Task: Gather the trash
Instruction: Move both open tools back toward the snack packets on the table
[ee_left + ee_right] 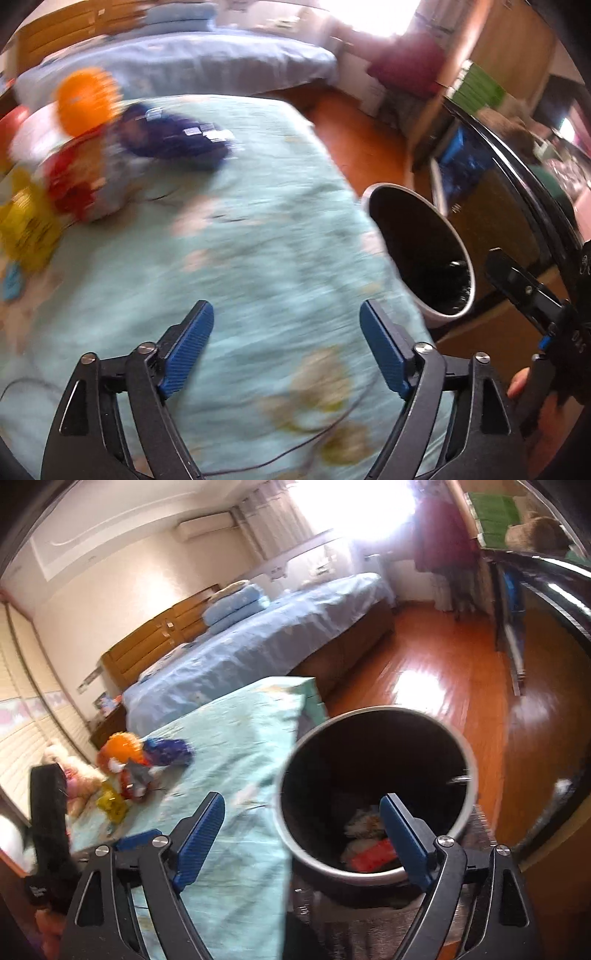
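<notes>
Nearest the lens: left claw (286, 347), blue pads (192, 343) spread wide, nothing between them, hovering over the teal bed cover (258, 229). Likewise the right claw (303, 834), jaws wide apart and empty, one pad (201, 834) over the cover, the other over the mouth of the bin (376, 786).

Trash still on the bed: a blurred heap at the far left end of the cover — orange wrapper (86, 101), dark blue bag (173, 136), red packet (70, 188), yellow packet (26, 225) — touching or overlapping one another, well apart from both claws. Same heap seen sharper from the right wrist: orange (120, 751), blue (168, 751), red (135, 782), yellow (110, 801).

Bin just beside the bed's right edge, round, pale rim, black liner; also in the left view (421, 254), tilted by the lens. Inside at the bottom: a red scrap (373, 854) and crumpled pale paper (364, 823).

Thin dark cable (314, 439) lying across the near part of the cover.

Beyond: second bed with blue sheets (258, 642), folded blue pillows (236, 607) at its wooden headboard, glossy orange-brown floor (436, 672), bright window, dark red garment (443, 535) hanging beside it. Plush toys (74, 775) at the far left by the blinds.
</notes>
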A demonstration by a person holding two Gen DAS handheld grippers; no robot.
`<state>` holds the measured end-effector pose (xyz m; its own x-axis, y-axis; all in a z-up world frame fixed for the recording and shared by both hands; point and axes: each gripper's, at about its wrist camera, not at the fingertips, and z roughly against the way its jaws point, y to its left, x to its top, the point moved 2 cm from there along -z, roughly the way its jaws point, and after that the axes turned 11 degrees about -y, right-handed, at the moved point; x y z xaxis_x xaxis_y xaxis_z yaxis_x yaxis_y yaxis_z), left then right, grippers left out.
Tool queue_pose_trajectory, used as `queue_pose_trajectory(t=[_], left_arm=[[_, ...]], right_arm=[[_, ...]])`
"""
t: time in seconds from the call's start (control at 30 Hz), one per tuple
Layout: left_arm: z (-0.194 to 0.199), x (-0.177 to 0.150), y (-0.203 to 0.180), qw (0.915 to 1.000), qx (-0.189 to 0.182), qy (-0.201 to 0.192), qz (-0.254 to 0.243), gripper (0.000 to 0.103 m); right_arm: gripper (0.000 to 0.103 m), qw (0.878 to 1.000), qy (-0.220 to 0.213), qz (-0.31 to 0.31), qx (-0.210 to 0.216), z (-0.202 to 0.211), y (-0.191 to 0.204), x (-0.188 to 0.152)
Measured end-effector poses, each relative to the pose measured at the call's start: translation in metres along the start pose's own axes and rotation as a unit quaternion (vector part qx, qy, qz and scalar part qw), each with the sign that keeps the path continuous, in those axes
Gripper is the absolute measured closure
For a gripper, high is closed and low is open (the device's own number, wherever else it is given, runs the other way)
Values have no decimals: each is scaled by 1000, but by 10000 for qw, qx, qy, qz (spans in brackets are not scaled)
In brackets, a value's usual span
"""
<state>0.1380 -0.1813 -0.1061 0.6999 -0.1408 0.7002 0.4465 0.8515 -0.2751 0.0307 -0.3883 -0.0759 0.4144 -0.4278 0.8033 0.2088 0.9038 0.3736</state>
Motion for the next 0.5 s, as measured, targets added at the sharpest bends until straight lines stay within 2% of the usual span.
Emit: queue_pose_trajectory(t=[0.1, 0.3, 0.5], left_arm=[[15, -3, 24, 9993, 318, -144, 116, 14], [41, -6, 69, 9942, 929, -467, 262, 14], [52, -6, 114, 9877, 1388, -526, 489, 14]], right_arm=[[16, 9991, 331, 212, 163, -15, 22, -6], [15, 9956, 511, 498, 600, -36, 68, -16], [15, 9912, 762, 650, 863, -60, 106, -24]])
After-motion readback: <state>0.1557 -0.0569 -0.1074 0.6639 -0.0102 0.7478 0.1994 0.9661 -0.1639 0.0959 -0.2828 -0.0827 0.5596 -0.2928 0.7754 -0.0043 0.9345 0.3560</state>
